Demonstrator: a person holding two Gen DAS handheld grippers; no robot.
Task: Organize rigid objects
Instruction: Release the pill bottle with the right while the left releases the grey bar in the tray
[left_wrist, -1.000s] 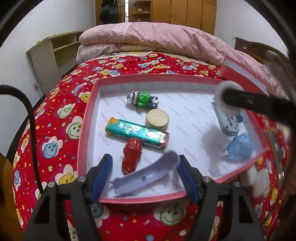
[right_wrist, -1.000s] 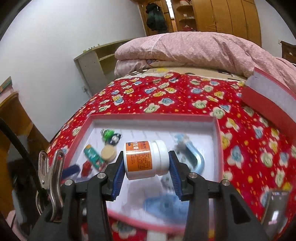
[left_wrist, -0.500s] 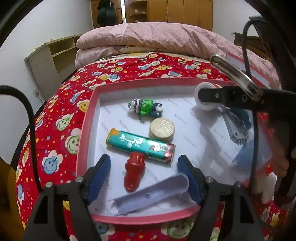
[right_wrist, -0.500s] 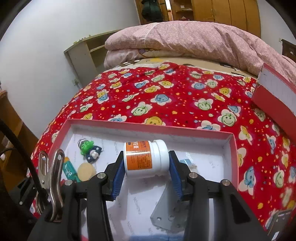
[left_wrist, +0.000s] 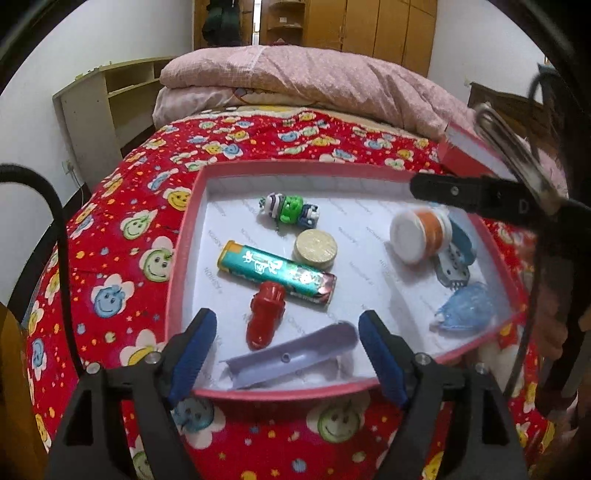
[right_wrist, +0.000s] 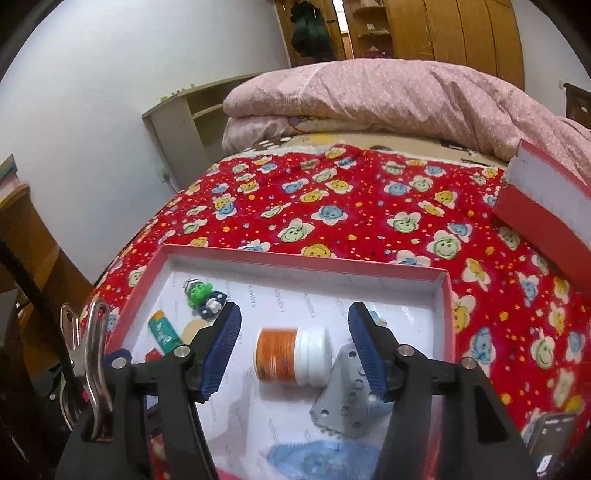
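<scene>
One pink tray (left_wrist: 184, 236). Inside: one orange-label bottle (left_wrist: 421, 234), one green toy figure (left_wrist: 290, 210), one round wooden disc (left_wrist: 315, 248), one teal tube (left_wrist: 275, 272), one red toy (left_wrist: 266, 319), one lavender scoop (left_wrist: 291, 360), one grey bracket (right_wrist: 345, 397), one blue clear piece (left_wrist: 466, 308), possibly a tape dispenser. Two claws: left (left_wrist: 287, 356), right (right_wrist: 294, 349).

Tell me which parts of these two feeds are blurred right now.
Right wrist view: the orange-labelled bottle is motion-smeared, and the blue object near the bottom edge is soft. Left wrist view: box contents sharp; the metal clip at upper right is blurred.
</scene>
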